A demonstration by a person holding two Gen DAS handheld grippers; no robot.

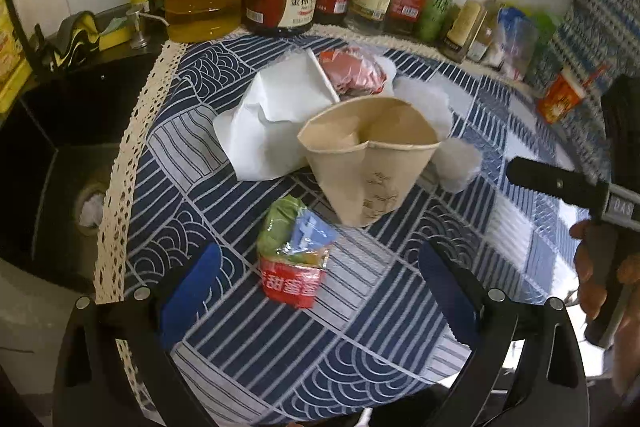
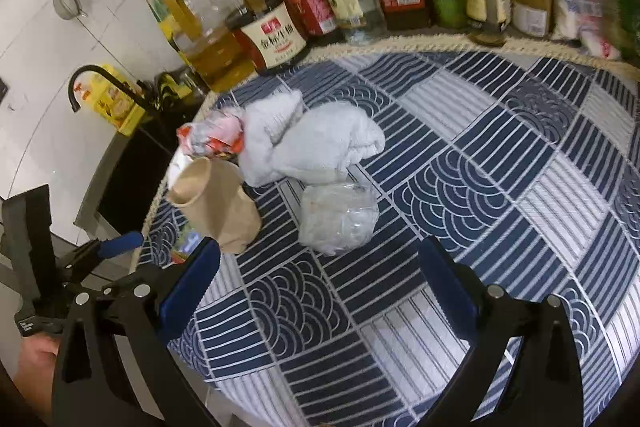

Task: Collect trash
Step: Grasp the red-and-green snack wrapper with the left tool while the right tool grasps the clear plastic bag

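Your left hand-held gripper (image 1: pixel 316 291) hangs released over the bench (image 1: pixel 360 347), snack wrapper (image 1: pixel 294 255) between its pads at 12 o'clock; drop straight, then clench. Right hand-held gripper (image 2: pixel 318 287) is released too, clear plastic wad (image 2: pixel 340 219) just ahead. Paper cup (image 1: pixel 368 159) lies farther back.

Both wrist views look down close on the patterned cloth (image 1: pixel 248 339) (sharing the brown paper cup (image 1: pixel 368 163) (image 2: pixel 216 203)).
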